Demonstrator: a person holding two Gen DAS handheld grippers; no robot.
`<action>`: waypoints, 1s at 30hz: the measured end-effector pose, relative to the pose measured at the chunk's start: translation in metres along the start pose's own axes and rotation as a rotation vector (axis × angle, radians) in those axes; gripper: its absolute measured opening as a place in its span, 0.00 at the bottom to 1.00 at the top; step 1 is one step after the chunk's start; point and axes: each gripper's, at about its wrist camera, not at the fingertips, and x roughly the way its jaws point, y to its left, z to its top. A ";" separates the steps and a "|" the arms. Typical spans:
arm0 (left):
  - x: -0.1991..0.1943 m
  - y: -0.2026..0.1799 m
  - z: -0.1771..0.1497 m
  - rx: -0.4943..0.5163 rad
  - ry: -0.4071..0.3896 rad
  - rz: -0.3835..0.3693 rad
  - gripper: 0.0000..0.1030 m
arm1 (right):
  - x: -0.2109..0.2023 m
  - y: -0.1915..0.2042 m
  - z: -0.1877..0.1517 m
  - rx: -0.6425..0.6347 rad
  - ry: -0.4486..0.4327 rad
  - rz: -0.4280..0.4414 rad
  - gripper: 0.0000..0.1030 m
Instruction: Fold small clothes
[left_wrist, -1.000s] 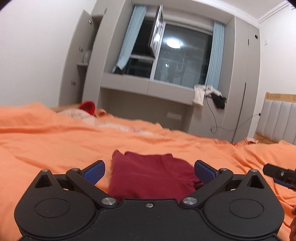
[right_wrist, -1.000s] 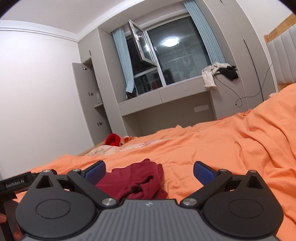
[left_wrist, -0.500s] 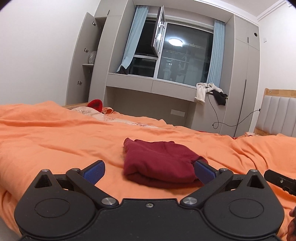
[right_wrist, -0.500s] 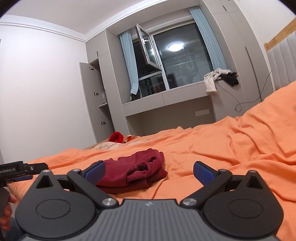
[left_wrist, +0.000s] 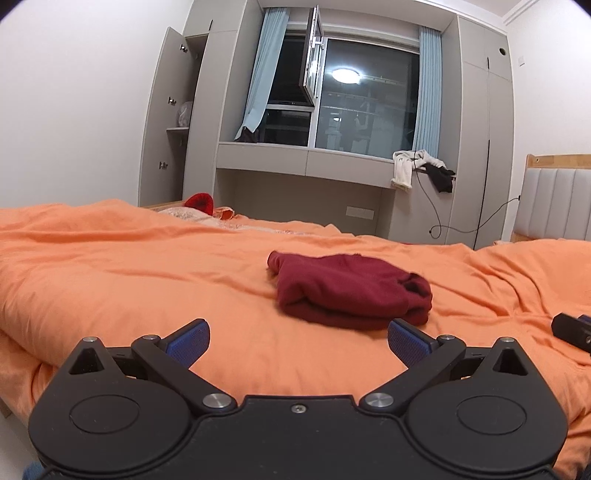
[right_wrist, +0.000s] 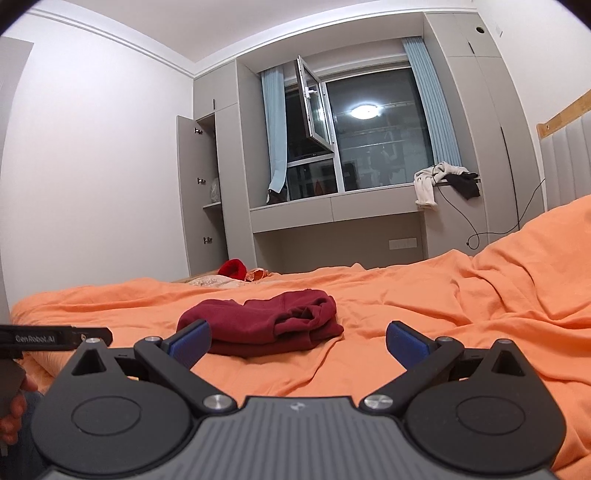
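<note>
A dark red garment (left_wrist: 347, 291) lies folded in a compact bundle on the orange bedspread (left_wrist: 129, 273). It also shows in the right wrist view (right_wrist: 266, 325). My left gripper (left_wrist: 297, 341) is open and empty, held back from the garment near the bed's front edge. My right gripper (right_wrist: 297, 341) is open and empty, to the right of and behind the garment. The right gripper's tip shows in the left wrist view (left_wrist: 572, 328), and the left gripper's body in the right wrist view (right_wrist: 55, 338).
A bright red item (left_wrist: 199, 202) and patterned bedding (right_wrist: 210, 281) lie at the bed's far edge. Grey cabinets (left_wrist: 306, 162) and a window ledge with draped clothes (left_wrist: 406, 168) stand beyond. A padded headboard (left_wrist: 554, 199) is at the right.
Both grippers have pulled back and away from the garment, which now lies farther ahead. The garment rests folded on the bed, untouched.
</note>
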 end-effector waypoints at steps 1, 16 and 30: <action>0.000 0.000 -0.003 0.001 0.003 0.001 0.99 | -0.001 0.001 -0.001 0.000 -0.001 -0.006 1.00; -0.008 -0.013 -0.020 0.074 -0.031 -0.002 0.99 | 0.004 0.012 -0.018 -0.080 0.014 -0.022 1.00; -0.003 -0.021 -0.025 0.106 0.000 0.007 0.99 | 0.004 0.006 -0.019 -0.054 0.029 -0.043 1.00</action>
